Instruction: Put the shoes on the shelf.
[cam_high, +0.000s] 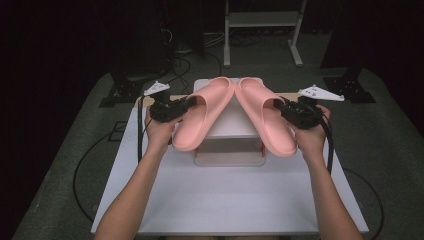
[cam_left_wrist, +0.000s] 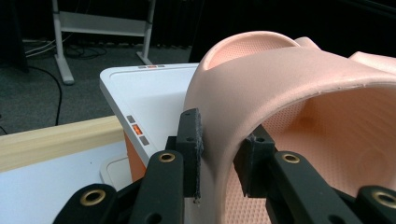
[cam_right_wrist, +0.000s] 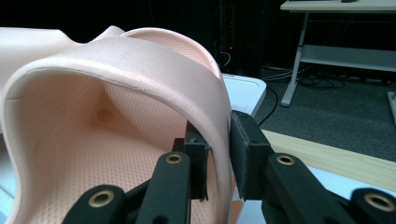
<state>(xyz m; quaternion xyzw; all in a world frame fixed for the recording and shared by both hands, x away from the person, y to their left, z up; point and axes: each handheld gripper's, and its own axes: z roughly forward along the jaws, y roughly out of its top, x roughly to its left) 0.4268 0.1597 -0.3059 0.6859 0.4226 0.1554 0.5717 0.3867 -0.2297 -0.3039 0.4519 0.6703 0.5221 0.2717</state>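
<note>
Both forearms reach fwd, left claw (cam_high: 176, 107) & right claw (cam_high: 289, 111) each clamped, raised above table level.

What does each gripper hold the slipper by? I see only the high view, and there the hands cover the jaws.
Observer: The left gripper is shut on the strap wall of the left pink slipper, one pad outside and one inside.
Operator: And the right one, is it the same?
Observer: Yes. The right gripper clamps the strap edge of the right pink slipper, with the foam pinched between both pads.
Operator: Is there some marking on the white stand under them?
Observer: In the left gripper view, the white stand has small grey and orange marks along its top edge and its side edge.
</note>
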